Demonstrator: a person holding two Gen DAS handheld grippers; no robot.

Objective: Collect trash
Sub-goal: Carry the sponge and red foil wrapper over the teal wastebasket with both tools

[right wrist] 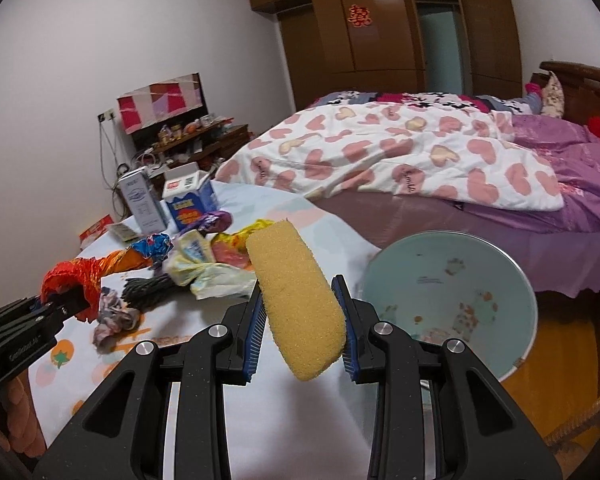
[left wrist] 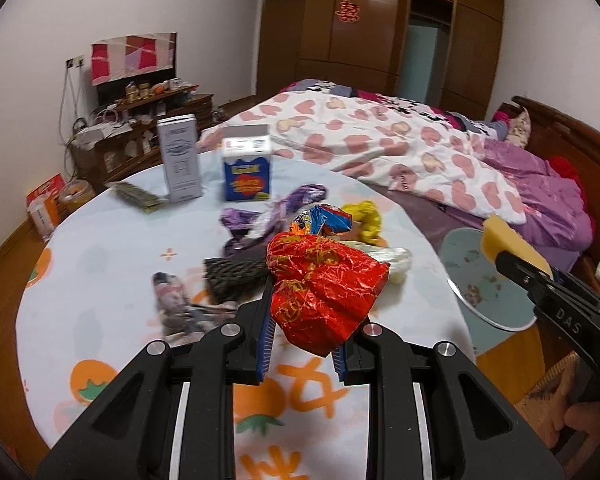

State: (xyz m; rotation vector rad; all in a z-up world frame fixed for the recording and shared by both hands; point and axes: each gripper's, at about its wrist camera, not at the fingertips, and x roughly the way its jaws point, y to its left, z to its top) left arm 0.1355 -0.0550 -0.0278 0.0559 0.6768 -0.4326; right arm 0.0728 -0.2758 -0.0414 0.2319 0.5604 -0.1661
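Both grippers are loaded: the left gripper (left wrist: 304,340) is clamped on a crumpled red wrapper (left wrist: 324,296), and the right gripper (right wrist: 302,334) is closed narrow on a yellow sponge (right wrist: 296,304). Taking the bin (right wrist: 448,300) as the landmark, the sponge hangs just left of its rim and the wrapper is farther left, over the table (left wrist: 100,280). The bin, pale blue with small prints, stands beside the table edge, between it and the bed (right wrist: 400,152). The wrapper looks like thin foil: very light, crinkly and likely slippery, so a pinch across a bunched fold should hold better than one on a loose flap. The sponge looks soft and springy; the pads grip it across its lower half, which seems secure, though it may cling for a moment when let go. More litter lies left of the bin on the table: a purple wrapper (left wrist: 276,216), a blue wrapper (left wrist: 324,220), a dark mesh piece (left wrist: 236,276) and two upright cartons (left wrist: 246,168) beyond. The table is round under a slick printed cloth, and the room is a bedroom with a wooden wardrobe (right wrist: 380,20) behind the bed.
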